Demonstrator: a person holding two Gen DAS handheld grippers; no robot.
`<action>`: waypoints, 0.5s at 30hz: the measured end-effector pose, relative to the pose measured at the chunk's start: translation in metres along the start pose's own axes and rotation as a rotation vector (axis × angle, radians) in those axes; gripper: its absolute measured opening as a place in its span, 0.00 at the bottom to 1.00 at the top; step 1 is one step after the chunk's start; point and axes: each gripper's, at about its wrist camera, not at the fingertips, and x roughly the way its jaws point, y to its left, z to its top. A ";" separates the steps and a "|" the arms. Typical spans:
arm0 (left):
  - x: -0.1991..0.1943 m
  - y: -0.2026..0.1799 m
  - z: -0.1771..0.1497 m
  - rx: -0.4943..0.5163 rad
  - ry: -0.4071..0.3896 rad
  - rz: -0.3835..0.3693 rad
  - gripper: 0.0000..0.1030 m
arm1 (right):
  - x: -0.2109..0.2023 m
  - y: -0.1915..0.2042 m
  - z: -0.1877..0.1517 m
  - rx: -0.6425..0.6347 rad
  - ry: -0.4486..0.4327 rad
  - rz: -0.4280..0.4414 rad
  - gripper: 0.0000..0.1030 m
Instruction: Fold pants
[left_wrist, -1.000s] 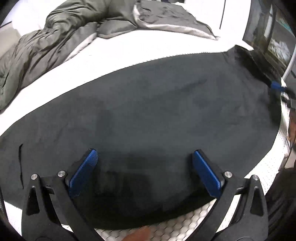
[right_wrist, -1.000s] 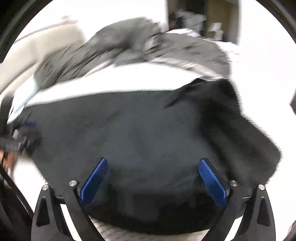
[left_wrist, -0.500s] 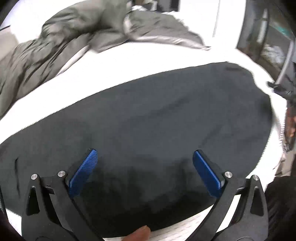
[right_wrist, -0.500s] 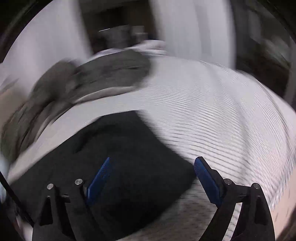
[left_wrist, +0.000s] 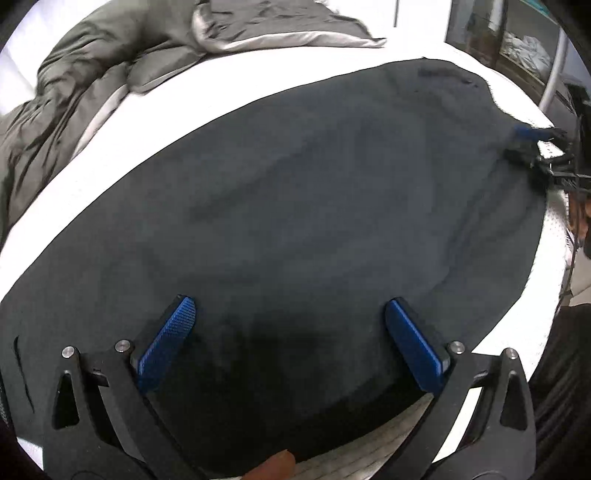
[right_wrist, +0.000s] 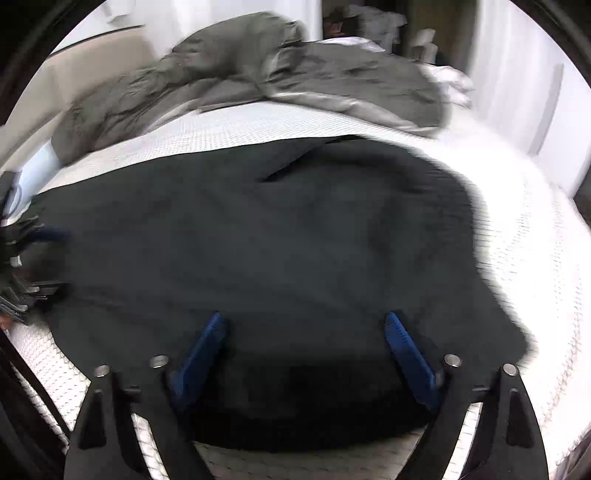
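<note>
Swung back over the pants, right tongs and left tongs hover apart, empty; grip the six-o'clock edge evenly, lifting together toward twelve.

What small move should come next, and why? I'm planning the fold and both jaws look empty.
Probably lower both and pinch the near hem. The black pants lie spread flat across the white mattress; the left hand-held gripper and the right hand-held gripper hover open over the near edge, pads clear of the cloth. A grip there would let that edge be carried over.
</note>
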 end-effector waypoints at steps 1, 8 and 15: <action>-0.001 0.009 -0.003 -0.018 0.002 0.004 1.00 | 0.004 -0.008 0.003 0.000 0.003 -0.094 0.92; -0.024 0.022 0.015 -0.074 -0.093 0.032 1.00 | -0.021 -0.022 0.021 0.138 -0.104 -0.066 0.94; 0.008 -0.005 0.084 -0.015 -0.094 -0.013 1.00 | 0.028 0.059 0.075 -0.051 -0.004 0.124 0.94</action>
